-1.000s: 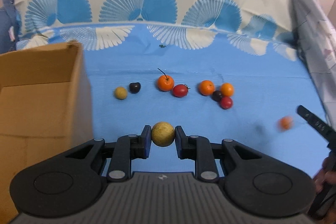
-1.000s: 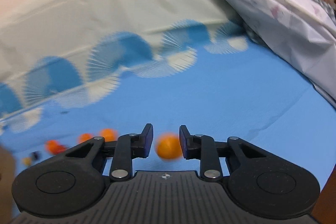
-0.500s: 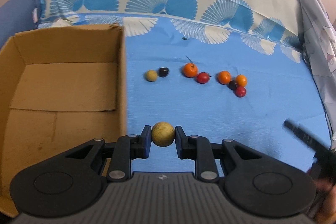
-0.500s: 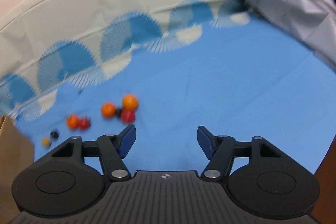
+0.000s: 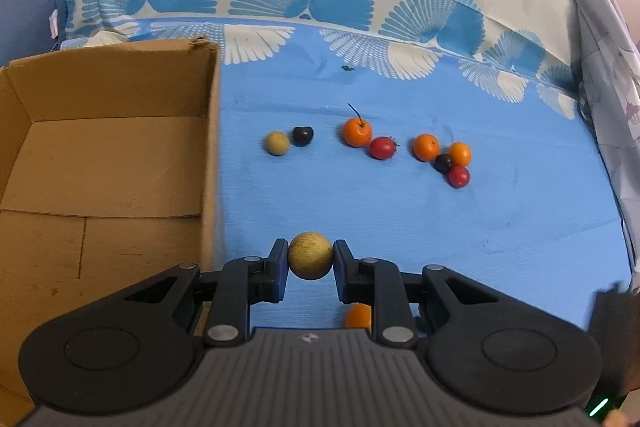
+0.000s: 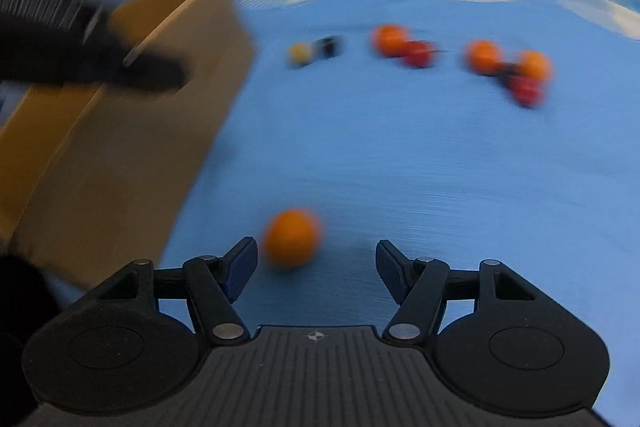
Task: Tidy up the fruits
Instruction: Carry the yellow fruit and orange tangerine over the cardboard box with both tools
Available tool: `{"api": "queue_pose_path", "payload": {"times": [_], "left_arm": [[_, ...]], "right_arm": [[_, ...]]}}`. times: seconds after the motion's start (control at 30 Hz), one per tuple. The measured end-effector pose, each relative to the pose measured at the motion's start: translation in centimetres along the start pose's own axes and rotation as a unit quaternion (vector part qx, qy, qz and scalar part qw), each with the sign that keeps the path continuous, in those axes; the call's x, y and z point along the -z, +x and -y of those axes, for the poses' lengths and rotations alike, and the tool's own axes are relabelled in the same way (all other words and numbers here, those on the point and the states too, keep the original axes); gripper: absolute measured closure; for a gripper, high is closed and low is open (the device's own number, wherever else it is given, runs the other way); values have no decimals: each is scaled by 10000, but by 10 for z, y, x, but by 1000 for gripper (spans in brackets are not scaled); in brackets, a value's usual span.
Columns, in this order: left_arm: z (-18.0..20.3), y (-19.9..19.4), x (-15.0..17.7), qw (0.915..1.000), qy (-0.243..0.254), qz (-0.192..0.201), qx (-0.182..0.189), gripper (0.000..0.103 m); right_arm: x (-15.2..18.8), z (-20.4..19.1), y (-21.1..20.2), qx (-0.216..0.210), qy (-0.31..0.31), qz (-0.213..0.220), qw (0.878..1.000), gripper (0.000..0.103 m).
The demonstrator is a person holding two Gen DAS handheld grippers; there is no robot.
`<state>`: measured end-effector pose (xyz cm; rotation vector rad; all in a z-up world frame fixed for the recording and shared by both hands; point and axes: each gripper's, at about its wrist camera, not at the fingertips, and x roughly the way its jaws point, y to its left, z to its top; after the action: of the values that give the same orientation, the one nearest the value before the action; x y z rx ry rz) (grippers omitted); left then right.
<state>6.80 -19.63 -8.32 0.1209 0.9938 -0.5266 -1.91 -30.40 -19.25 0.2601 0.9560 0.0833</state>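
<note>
Your left gripper [image 5: 310,263] pinches a yellow-tan fruit [image 5: 310,255] at lower centre, beside the cardboard box [image 5: 104,163] at frame left. Your right gripper [image 6: 316,269] stands spread — a blurred orange fruit [image 6: 292,238] lies loose near its left finger.

Materials/finish, both wrist views

Cardboard box [image 5: 108,155]: plain brown corrugated, matt, scuffed, torn top corner. Tablecloth [image 5: 400,211]: blue sheet with printed fans, matt, lightly creased. Left gripper [image 5: 310,263]: matt black plastic links, bright metal pivot pins, blue pads, ribbed grey base; right gripper [image 6: 316,269] looks the same build. Yellow fruit [image 5: 310,261]: dull, speckled skin. Red fruit [image 5: 383,147]: smooth, glossy. Dark fruit [image 5: 302,135]: shiny. Stemmed orange [image 5: 356,132]: smooth with slight sheen. Loose orange [image 6: 293,237]: too blurred to judge
</note>
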Motion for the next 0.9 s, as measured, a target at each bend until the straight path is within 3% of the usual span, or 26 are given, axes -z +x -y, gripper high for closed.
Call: {"api": "queue_pose_path", "payload": {"times": [0.1, 0.23, 0.33, 0.4, 0.57, 0.73, 0.9], "left_arm": [[-5, -2, -2, 10000, -40, 15, -41, 77], [-9, -3, -2, 10000, -31, 19, -24, 77], [-9, -1, -3, 10000, -50, 3, -11, 77], [-9, -1, -3, 10000, -83, 2, 2, 77], [-9, -4, -5, 10000, -64, -14, 21, 77], [-9, -18, -5, 9999, -89, 46, 84, 77], [-17, -61, 2, 9988, -159, 418, 222, 77]], "right_arm": [[-5, -21, 20, 303, -320, -105, 9990, 41], [-10, -9, 27, 511, 306, 95, 9982, 46], [-13, -6, 29, 550, 277, 245, 9978, 45], [-15, -8, 33, 552, 105, 270, 9981, 61], [-16, -5, 26, 722, 106, 581, 9956, 62], [-13, 1, -37, 904, 448, 1203, 9876, 62], [4, -19, -111, 1039, 217, 1713, 9795, 61]]}}
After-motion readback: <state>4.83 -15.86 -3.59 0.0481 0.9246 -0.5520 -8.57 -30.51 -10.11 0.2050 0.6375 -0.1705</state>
